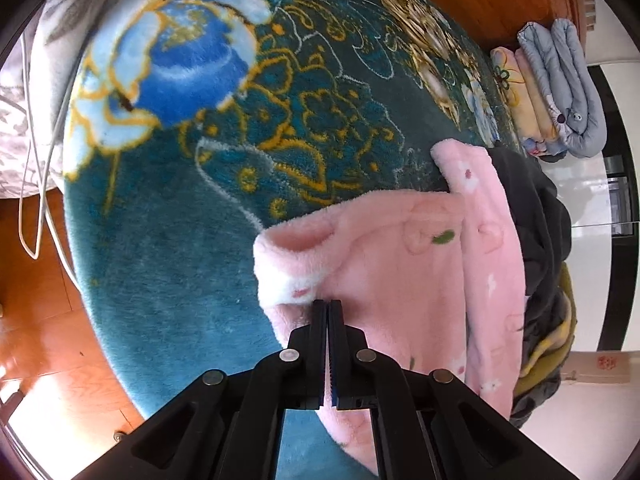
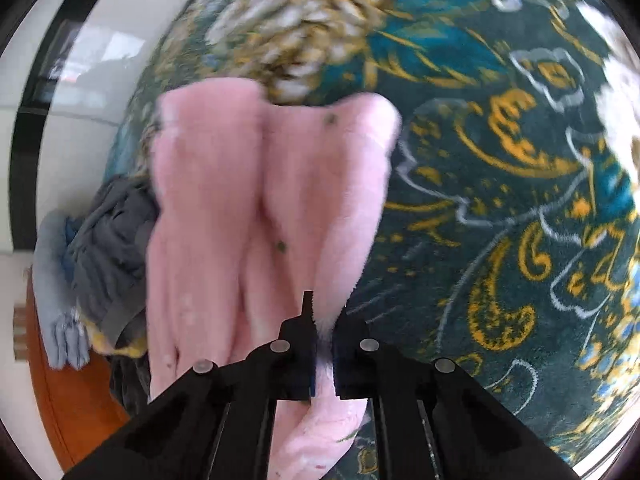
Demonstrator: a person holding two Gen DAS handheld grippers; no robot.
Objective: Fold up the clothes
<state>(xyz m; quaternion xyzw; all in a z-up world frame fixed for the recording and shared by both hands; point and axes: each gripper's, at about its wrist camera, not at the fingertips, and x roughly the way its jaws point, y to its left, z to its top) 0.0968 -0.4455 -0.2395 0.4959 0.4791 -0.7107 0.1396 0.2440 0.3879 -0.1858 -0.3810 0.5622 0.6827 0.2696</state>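
**Ana:** Teal floral blanket (image 1: 168, 240) across the bed, wooden floor (image 1: 36, 320) beyond its edge. What are the jaws doing?

**Ben:** The left gripper (image 1: 328, 303) has its jaws pressed together on the pink fleece garment (image 1: 400, 280), pinching it just below the cuff with the white trim. The right gripper (image 2: 322, 320) has its jaws closed on another part of the same fleece, pink pile showing between them.

**Ana:** And the garment itself?

**Ben:** It hangs from both grips over the blanket, doubled into long lobes. Just beside it lies a dark heap of clothes (image 1: 540, 232); farther off, folded quilts (image 1: 560, 92) are stacked.

**Ana:** What might go wrong?

**Ben:** Both pinches look shallow, and plush fleece is slippery, so I'd guess a quick swing could pull an edge free. The right view is blurred, so alignment is hard to judge; the fold may land crooked or drape onto the dark heap.
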